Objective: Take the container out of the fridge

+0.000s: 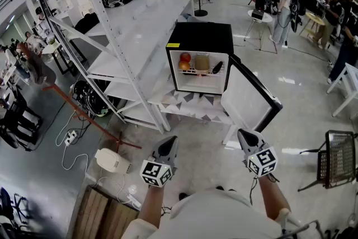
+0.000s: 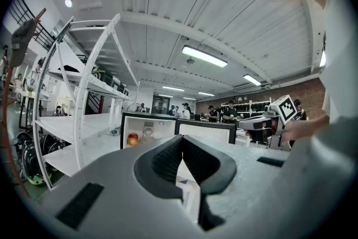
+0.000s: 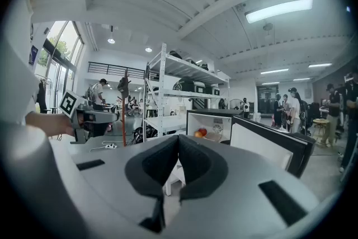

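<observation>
1. While their jaws are resting pressed together with nothing between them, the left gripper (image 1: pixel 168 143) and the right gripper (image 1: pixel 245 135) are hovering side by side, both empty.
2. The small black fridge with a white interior (image 1: pixel 199 36) is standing well ahead of both grippers on a low white table (image 1: pixel 184 107).
3. Its white-lined door (image 1: pixel 246 95) is hanging open, ahead of the right gripper.
4. The round pale container (image 1: pixel 202 62) is sitting on the fridge's upper shelf, far beyond either gripper's reach. The red and orange fruit (image 1: pixel 185 60) is lying beside it, toward the left gripper's side.
5. Judging by this, only the door is dealt with. Approaching, spreading the jaws, gripping the container and drawing it out are all remaining.
</observation>
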`<state>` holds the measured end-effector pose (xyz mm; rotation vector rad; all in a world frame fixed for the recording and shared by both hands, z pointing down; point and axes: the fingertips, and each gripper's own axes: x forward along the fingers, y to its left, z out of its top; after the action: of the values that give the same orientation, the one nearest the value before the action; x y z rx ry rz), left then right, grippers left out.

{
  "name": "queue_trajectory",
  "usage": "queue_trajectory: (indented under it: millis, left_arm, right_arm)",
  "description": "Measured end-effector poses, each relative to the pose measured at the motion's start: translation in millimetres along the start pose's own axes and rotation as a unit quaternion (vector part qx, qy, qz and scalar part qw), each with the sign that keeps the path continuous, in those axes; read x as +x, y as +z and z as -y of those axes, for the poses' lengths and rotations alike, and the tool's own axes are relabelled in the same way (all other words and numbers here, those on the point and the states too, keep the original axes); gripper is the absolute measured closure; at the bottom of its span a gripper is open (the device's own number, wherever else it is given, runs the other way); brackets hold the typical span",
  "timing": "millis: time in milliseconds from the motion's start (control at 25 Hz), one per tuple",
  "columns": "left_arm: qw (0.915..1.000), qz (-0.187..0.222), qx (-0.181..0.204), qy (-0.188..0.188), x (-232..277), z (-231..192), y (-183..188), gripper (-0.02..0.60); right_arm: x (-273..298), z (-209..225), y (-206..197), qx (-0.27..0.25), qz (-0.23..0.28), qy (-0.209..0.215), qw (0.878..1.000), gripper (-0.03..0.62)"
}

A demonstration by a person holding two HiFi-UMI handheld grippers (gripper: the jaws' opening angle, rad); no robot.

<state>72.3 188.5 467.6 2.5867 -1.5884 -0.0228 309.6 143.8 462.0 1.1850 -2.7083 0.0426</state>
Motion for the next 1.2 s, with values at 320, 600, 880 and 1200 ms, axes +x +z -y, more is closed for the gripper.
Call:
queue_trajectory:
  millis: [320,600,880,1200]
  left_arm:
    - [1.0000,0.001,-0.004,-0.005,-7,-2,-2,0.577]
    - [0.9999,0.001,-0.010,-0.013,-14,-11,-4,0.577]
    - [0.9996,-0.002,-0.010,-0.028,-32,-24,-7,0.577]
    - [0.9988,-0.011,-0.013,-0.047,-57,-51,-15,0.577]
  right_arm:
    - [-2,-8,2,0.000,0.001,-0.003,1.000,0.588]
    - [3,-26,2,-0.009,-0.003,0.000,1.000,0.588]
    - [17,-54,-1,-0.002,-0.011,-0.016,1.000,0.588]
    - [25,-89,-10,0.008,-0.017,-0.035,0.999,0.588]
